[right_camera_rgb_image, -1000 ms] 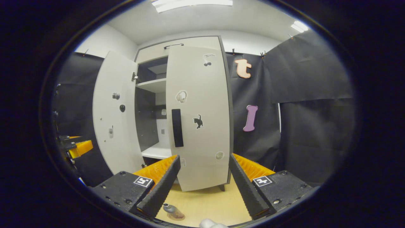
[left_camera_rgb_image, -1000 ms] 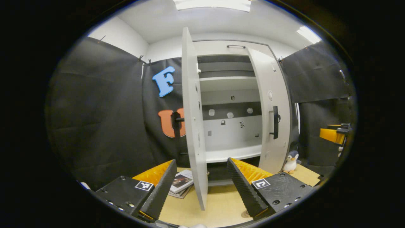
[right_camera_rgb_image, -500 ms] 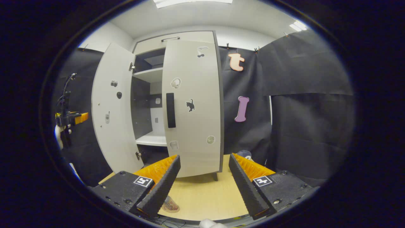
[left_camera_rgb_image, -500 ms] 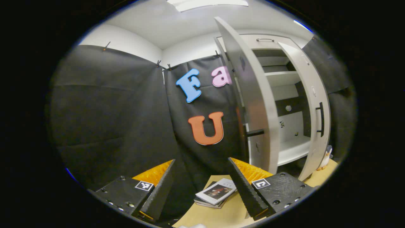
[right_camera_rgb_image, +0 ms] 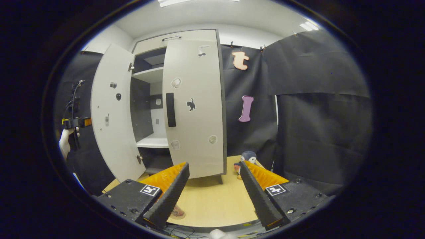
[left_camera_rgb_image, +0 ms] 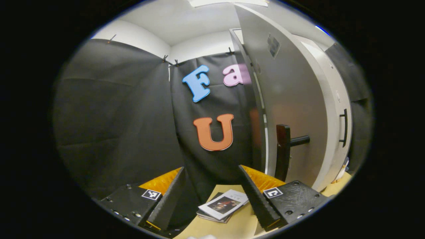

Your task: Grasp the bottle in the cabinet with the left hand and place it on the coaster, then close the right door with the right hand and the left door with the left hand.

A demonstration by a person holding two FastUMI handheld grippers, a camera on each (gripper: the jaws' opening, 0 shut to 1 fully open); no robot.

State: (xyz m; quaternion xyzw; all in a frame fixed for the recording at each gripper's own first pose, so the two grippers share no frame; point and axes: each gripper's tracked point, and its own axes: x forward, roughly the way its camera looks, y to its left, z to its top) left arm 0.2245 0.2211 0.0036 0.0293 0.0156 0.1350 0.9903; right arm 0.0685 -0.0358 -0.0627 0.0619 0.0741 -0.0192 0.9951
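Closing the left door (left_camera_rgb_image: 292, 99) looked the step in hand: left gripper (left_camera_rgb_image: 212, 196) hung spread and empty behind it, needing a push on its outer face

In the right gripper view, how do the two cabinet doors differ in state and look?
The left door stands swung wide open, showing its inner face; the right door is closed or nearly so, showing its outer face. The right door carries a dark handle and a cat sticker; the left door shows only small fittings. Both are tall, pale grey panels.
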